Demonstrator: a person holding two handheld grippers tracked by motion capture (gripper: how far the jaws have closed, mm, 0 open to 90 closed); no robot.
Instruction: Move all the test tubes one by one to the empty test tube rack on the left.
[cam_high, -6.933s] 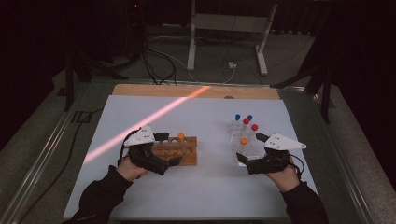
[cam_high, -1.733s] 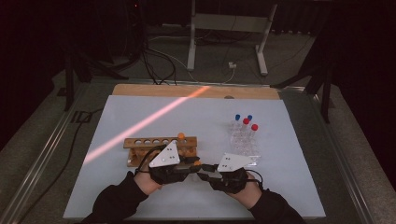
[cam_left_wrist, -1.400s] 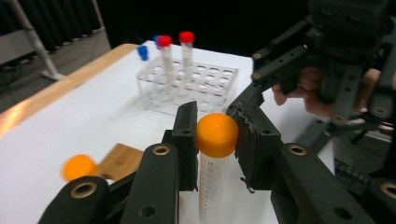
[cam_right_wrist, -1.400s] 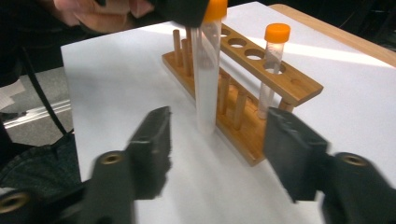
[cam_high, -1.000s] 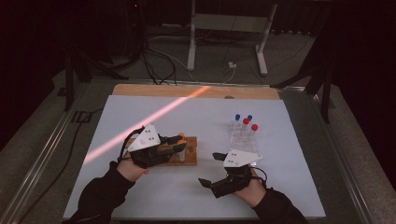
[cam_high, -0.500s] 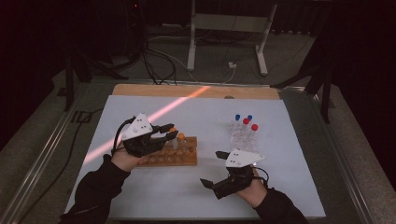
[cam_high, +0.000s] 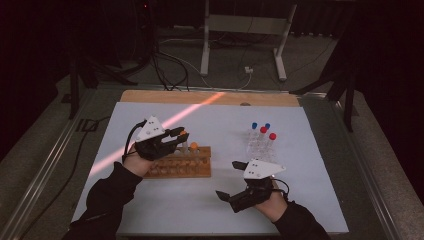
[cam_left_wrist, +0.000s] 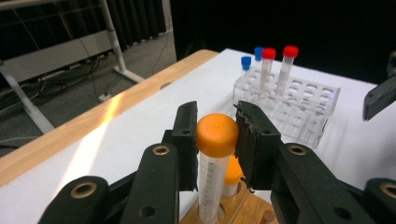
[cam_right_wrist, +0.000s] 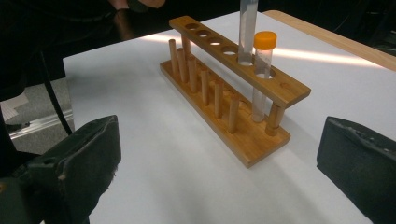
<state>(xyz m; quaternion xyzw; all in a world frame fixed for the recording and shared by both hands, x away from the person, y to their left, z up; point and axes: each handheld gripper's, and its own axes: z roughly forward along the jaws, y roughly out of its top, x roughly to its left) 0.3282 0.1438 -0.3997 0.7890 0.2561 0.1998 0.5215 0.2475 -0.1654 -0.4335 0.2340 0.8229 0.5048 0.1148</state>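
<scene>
My left gripper (cam_high: 175, 135) hovers over the right part of the wooden rack (cam_high: 180, 167). In the left gripper view its jaws press both sides of the cap of an orange-capped tube (cam_left_wrist: 217, 134), which stands upright with its lower end in a rack hole (cam_right_wrist: 246, 32). A second orange-capped tube (cam_high: 194, 147) stands in the hole just to its right. My right gripper (cam_high: 231, 180) rests low on the table in front of the rack's right end, wide open and holding nothing (cam_right_wrist: 219, 158).
A clear plastic rack (cam_high: 260, 146) stands at the back right with red-capped and blue-capped tubes (cam_left_wrist: 289, 51). A wooden strip (cam_high: 210, 97) runs along the table's far edge. Past it are the floor, cables and a stand's legs.
Both grippers met at the table's front; since then the left one has carried the orange-capped tube back left to the rack. The right one has drawn back right and stands open.
</scene>
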